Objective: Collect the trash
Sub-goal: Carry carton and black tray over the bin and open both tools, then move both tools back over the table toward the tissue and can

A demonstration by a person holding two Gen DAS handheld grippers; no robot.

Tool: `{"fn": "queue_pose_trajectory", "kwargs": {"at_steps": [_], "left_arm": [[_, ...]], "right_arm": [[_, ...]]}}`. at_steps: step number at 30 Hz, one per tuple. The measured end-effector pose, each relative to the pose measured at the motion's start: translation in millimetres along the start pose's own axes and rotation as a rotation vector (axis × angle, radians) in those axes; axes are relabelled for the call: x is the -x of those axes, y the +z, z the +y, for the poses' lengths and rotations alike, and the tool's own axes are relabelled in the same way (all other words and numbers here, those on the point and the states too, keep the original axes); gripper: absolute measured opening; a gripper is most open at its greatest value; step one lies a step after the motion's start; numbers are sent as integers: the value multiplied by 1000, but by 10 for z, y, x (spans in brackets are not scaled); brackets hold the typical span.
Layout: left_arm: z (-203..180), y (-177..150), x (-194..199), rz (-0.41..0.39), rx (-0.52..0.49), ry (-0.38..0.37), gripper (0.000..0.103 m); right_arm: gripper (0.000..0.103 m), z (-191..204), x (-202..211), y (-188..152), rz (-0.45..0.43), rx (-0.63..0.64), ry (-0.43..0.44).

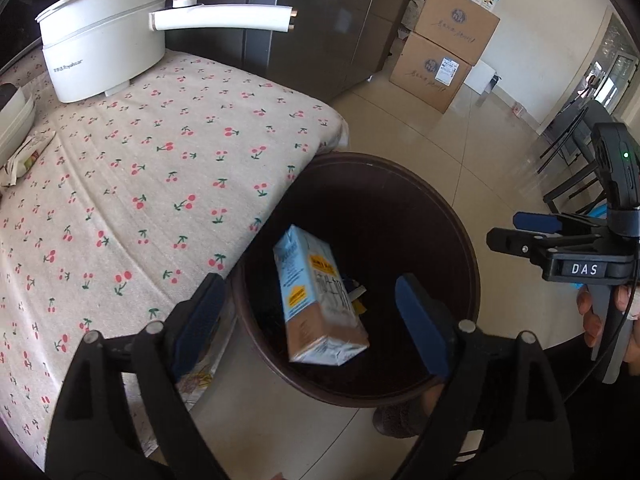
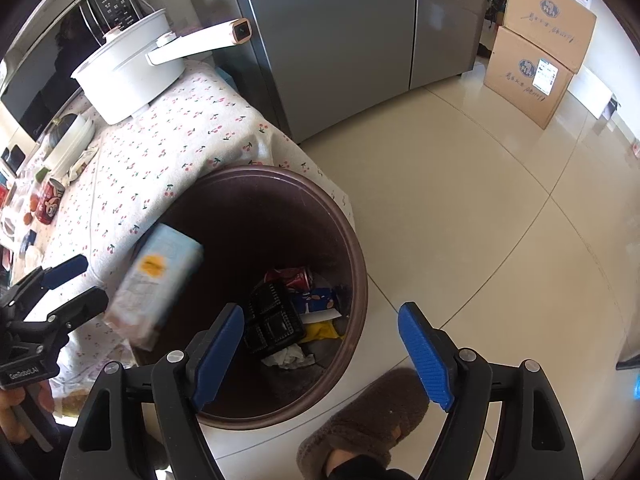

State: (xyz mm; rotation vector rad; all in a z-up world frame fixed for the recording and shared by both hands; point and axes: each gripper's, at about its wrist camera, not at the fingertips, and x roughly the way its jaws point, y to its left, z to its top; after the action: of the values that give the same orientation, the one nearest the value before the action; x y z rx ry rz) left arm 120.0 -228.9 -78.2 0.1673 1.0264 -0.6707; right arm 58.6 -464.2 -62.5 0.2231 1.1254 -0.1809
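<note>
Trash already lies in the brown bin (image 2: 352,248): a red can (image 2: 294,278), a black plastic tray (image 2: 274,326), blue and yellow wrappers and a crumpled tissue (image 2: 290,356) at the bottom, ahead of and below the right claw (image 2: 322,354). The right claw stands wide with nothing between its pads. The left claw (image 1: 308,324) is also wide, and the blue milk carton (image 1: 316,300) sits between its pads without touching either; it looks blurred and tilted over the bin's mouth, most likely dropping in. So one more piece seems nearly binned. On the cherry-print surface (image 1: 160,168), up and to the left of the left claw, a crumpled wrapper (image 1: 28,156) remains; the right view shows another red can (image 2: 50,202) and small clutter further off. Those probably remain to collect.
</note>
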Motion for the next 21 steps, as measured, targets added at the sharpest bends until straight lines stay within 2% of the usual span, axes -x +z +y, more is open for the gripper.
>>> {"fn": "queue_pose_trajectory", "kwargs": {"at_steps": [6,21], "left_arm": [[60,-33,-32,28,-4,42,91],[381,-151,295,-5,32,118,102]], "right_arm": [[82,49,-7,19,-3,8,-3],[83,442,-19,112,-10,73,-5]]}}
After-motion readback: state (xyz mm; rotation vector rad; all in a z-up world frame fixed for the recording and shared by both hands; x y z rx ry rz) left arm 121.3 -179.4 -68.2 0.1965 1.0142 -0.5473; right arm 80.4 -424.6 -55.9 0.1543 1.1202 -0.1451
